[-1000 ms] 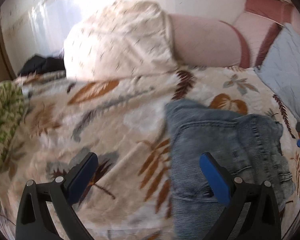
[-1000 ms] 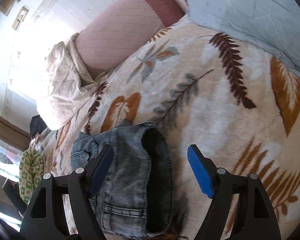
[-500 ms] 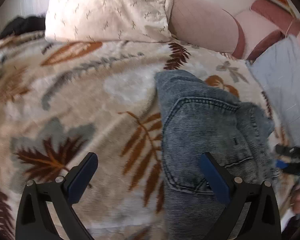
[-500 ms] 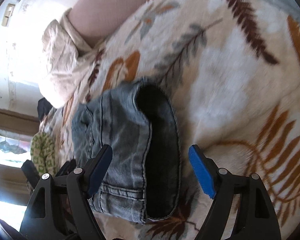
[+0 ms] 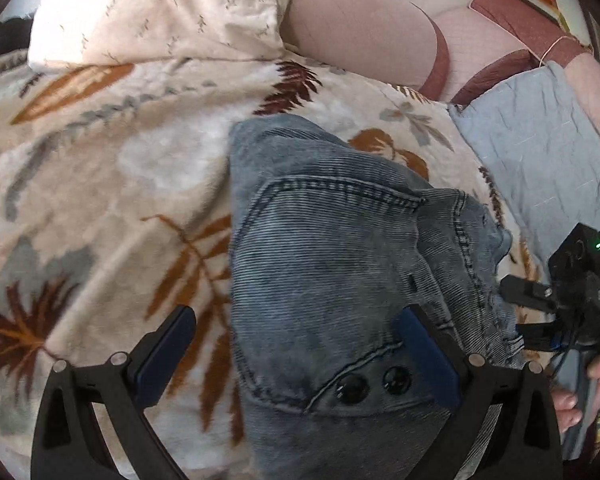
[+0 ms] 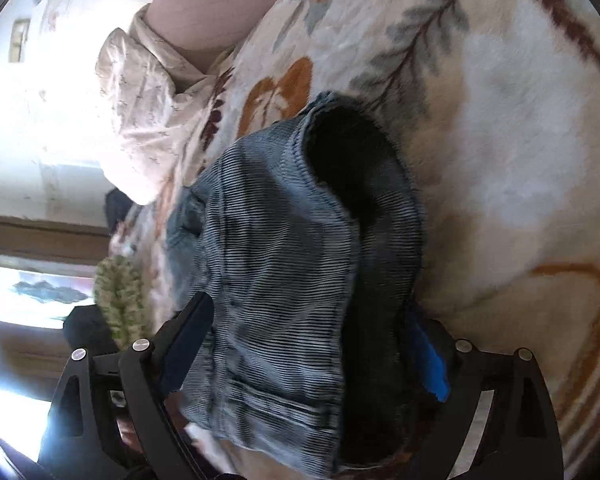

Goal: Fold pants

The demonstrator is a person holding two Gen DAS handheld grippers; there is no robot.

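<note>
Blue denim pants (image 5: 332,264) lie bunched on a leaf-print blanket (image 5: 100,200) on the bed. In the left wrist view my left gripper (image 5: 296,356) is open, low over the pants' left edge, with one finger over the blanket and the other over the denim near two dark buttons (image 5: 374,384). In the right wrist view the pants (image 6: 284,272) fill the middle, one leg opening (image 6: 352,160) gaping dark. My right gripper (image 6: 312,344) is open, its fingers straddling the bunched denim. The right gripper also shows at the left wrist view's right edge (image 5: 540,312).
A cream pillow (image 5: 160,8) and a pink bolster (image 5: 360,36) lie at the bed's head. A grey-blue quilt (image 5: 540,152) lies to the right. A green patterned cloth (image 6: 120,292) and a dark garment (image 6: 116,208) sit at the bed's far side.
Both grippers have moved down and closer to the pants. The right gripper's fingers now straddle the denim; the left's right finger is over the pocket area.
</note>
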